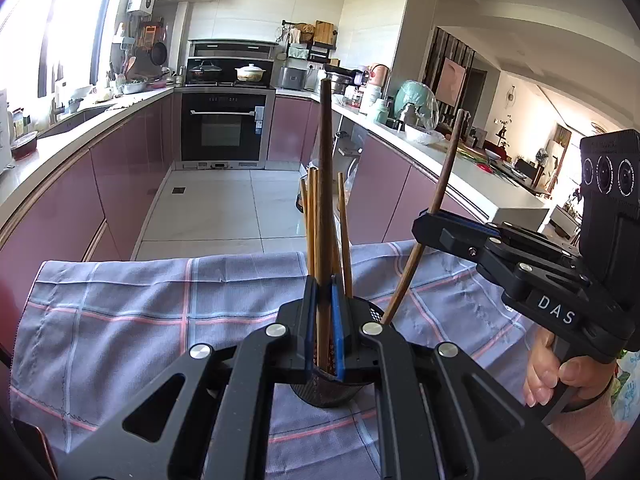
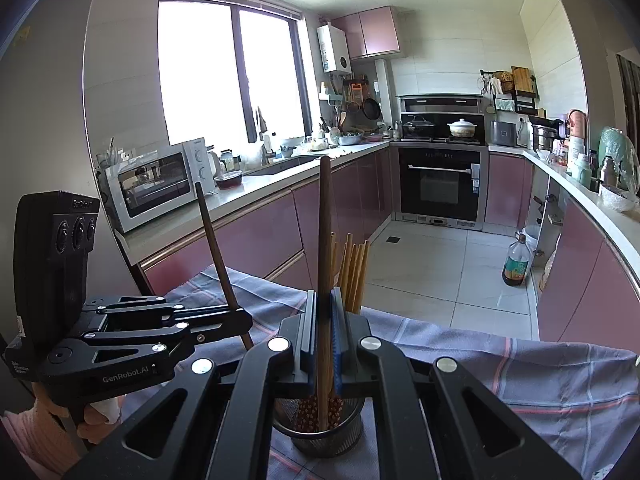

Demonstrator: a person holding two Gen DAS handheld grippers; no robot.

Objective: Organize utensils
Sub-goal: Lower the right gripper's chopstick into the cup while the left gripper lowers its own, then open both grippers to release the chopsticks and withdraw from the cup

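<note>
While both grippers work over the same holder, each clamps one dark wooden chopstick. Left wrist view: left gripper (image 1: 325, 328) at 6 o'clock, blue-padded fingers (image 1: 338, 332) pressed together on a dark chopstick (image 1: 326, 184) that stands nearly upright, its lower end down inside the black mesh utensil holder (image 1: 328, 394). Several lighter wooden chopsticks (image 1: 344, 236) stand in the same holder just behind it, toward 12 o'clock. Holder sits on a grey-blue checked cloth (image 1: 132, 312) with pink and pale lines. At 3 o'clock the right gripper (image 1: 430, 224), held by a hand (image 1: 552, 376), is closed on a second dark chopstick (image 1: 444, 184); this one tilts, top toward 1 o'clock, lower tip at the holder's rim, whether inside it cannot be told. Right wrist view: right gripper (image 2: 324, 336) at 6 o'clock, fingers clamped on its dark chopstick (image 2: 325, 216), lower end inside the mesh holder (image 2: 326, 436) beside a red patterned item. Light chopsticks (image 2: 354, 272) stand just behind. Left gripper (image 2: 244, 320) at 9 o'clock grips its chopstick (image 2: 216, 248), top leaning toward 11 o'clock. Farther off: pink cabinets (image 2: 256, 236) on both sides, white microwave (image 2: 160, 184) at 10 o'clock, built-in oven (image 2: 440, 184) at 1 o'clock, window (image 2: 224, 72) at 11 o'clock.
</note>
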